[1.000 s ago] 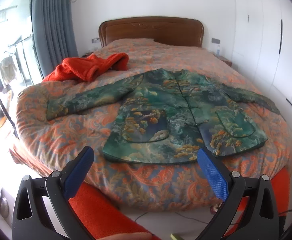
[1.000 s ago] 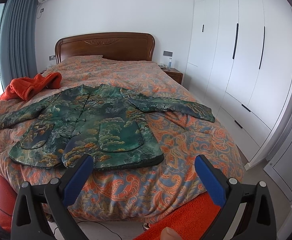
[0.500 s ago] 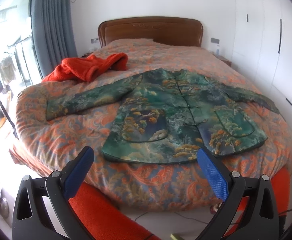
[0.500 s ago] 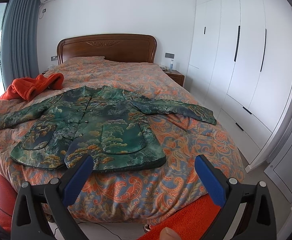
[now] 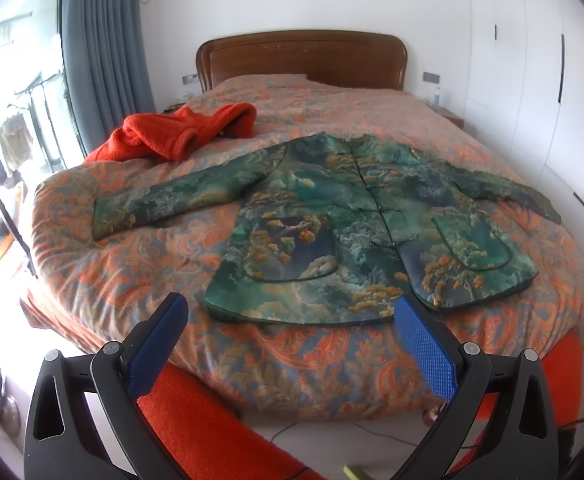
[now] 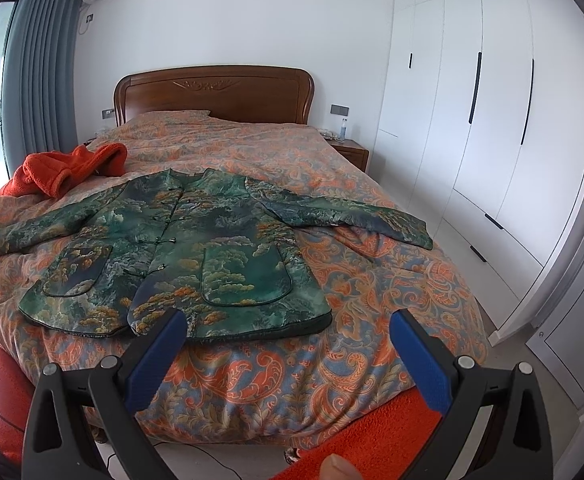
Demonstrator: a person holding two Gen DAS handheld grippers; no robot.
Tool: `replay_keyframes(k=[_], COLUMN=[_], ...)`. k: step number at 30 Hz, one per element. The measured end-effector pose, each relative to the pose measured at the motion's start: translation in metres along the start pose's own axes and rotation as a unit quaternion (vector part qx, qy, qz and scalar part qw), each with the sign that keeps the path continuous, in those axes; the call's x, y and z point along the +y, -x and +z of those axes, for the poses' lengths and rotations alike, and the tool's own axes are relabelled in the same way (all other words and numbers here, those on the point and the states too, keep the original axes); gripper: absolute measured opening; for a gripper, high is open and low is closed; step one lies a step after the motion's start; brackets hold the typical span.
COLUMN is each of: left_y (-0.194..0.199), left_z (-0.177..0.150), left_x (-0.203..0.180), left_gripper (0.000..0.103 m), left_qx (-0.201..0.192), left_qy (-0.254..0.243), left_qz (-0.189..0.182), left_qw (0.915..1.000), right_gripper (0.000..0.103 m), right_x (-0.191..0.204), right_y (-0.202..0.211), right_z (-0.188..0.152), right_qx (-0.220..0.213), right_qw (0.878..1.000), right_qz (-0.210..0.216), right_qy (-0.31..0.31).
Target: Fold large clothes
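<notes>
Left wrist: one green jacket [image 5: 356, 224], one orange garment [image 5: 171, 136], both grippers' fingers [image 5: 159, 344] wide, empty.

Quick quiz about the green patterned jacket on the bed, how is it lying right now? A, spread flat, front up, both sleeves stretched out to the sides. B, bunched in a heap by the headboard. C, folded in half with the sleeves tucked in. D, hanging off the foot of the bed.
A: the green jacket lies flat on the bedspread, buttoned front up, a sleeve out to each side.
</notes>
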State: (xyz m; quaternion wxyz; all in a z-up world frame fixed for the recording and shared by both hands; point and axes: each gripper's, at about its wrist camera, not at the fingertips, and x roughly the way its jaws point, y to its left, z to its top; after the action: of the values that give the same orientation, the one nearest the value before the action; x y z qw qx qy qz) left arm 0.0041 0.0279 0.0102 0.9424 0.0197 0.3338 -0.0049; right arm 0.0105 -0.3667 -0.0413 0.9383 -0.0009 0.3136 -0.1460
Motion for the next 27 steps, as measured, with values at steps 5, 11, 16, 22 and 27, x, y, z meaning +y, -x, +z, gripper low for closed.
replay_keyframes(k=[5,11,16,22,27], left_y=[-0.001,-0.011,-0.015,-0.016,-0.022], left_z=[-0.001,0.003,0.008,0.013,0.018], left_x=[-0.001,-0.002,-0.006,-0.018,-0.03], left_gripper=[0.103,0.103,0.103,0.103,0.103], left_qx=[0.002,0.01,0.011,0.007,0.018], left_qy=[0.0,-0.002,-0.005,-0.016,-0.021], left_qz=[0.0,-0.001,0.0,-0.002,-0.008], left_qw=[1.0,0.9999,0.9999,0.9998,0.9996], right_gripper=[0.103,0.103,0.103,0.103,0.103], right_x=[0.001,0.006,0.003,-0.009,-0.017], right_y=[-0.001,-0.01,-0.02,-0.028,-0.032], right_z=[0.0,0.003,0.008,0.02,0.036], right_qx=[-0.001,0.004,0.0,-0.023,-0.085], right_qw=[1.0,1.0,1.0,0.999,0.992], right_qz=[0.0,-0.001,-0.002,0.029,0.091], right_qy=[0.004,0.012,0.014,-0.01,-0.03])
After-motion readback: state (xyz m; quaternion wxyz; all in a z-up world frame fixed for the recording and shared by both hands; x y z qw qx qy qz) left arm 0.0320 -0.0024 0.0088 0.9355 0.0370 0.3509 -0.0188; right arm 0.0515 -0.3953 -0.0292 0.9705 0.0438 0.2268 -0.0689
